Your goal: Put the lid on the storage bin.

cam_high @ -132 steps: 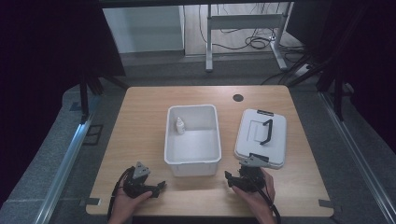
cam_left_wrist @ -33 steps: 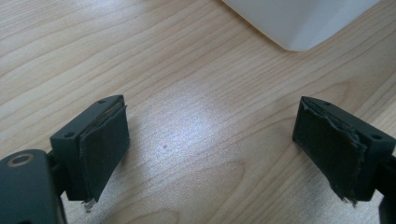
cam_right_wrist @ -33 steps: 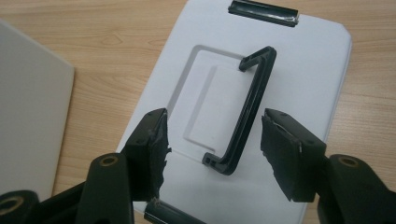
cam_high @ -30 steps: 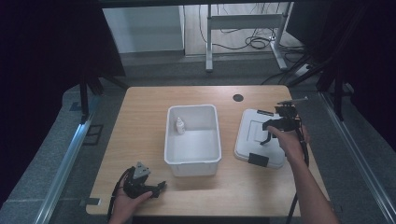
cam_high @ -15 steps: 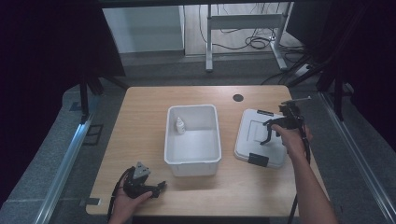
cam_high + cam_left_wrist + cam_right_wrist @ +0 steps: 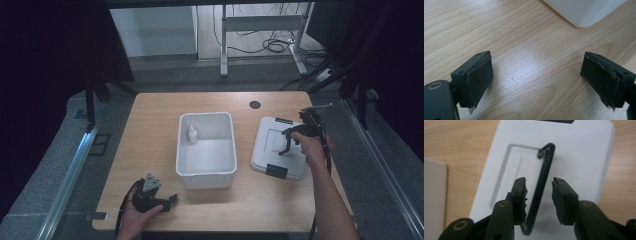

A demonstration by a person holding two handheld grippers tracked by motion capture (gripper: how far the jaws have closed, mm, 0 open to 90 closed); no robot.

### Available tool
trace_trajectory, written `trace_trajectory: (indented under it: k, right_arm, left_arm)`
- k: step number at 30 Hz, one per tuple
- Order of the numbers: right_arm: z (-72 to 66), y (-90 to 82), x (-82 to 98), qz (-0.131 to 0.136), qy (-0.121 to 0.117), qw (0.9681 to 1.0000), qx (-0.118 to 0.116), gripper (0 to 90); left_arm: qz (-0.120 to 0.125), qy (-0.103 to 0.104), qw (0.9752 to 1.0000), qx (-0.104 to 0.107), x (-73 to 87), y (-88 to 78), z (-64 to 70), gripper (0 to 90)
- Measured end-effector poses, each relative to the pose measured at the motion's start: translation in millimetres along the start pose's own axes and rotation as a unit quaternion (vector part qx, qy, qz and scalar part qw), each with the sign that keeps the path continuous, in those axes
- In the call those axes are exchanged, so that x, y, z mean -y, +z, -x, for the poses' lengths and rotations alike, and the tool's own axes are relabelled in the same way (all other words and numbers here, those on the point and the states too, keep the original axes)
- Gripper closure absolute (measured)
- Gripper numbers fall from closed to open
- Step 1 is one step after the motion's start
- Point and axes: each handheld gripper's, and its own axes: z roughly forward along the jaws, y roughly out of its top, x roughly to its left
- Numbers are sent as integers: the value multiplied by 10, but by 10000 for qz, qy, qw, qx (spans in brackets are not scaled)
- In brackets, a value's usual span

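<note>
I had my right gripper [image 6: 538, 195] closing its jaws astride the lid's [image 6: 265, 150] raised handle [image 6: 543, 180], not yet clamped; lid stayed off the box [image 6: 206, 170]. Left gripper [image 6: 539, 80] rested, jaws apart.

A pale wooden worktop [image 6: 150, 130] with a round black grommet [image 6: 255, 104] near its far edge carries an open white rectangular plastic bin [image 6: 206, 172] mid-surface and, just to its right, a flat white plastic lid [image 6: 270, 150] with a black handle [image 6: 286, 140].
</note>
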Motion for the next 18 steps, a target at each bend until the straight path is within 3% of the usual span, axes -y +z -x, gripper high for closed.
trace_trajectory:
  k: [2, 13, 18]
  right_arm:
    - [-20, 19, -17, 71, 17, 10000, 16, 697]
    - [-29, 155, -32, -122, 45, 9998, 162, 775]
    - [-2, 204, -33, -153, 187, 9997, 91, 795]
  left_arm:
    - [0, 0, 10000, 0, 0, 0, 0, 106]
    - [0, 0, 10000, 0, 0, 0, 0, 106]
    - [-1, 1, 10000, 0, 0, 0, 0, 106]
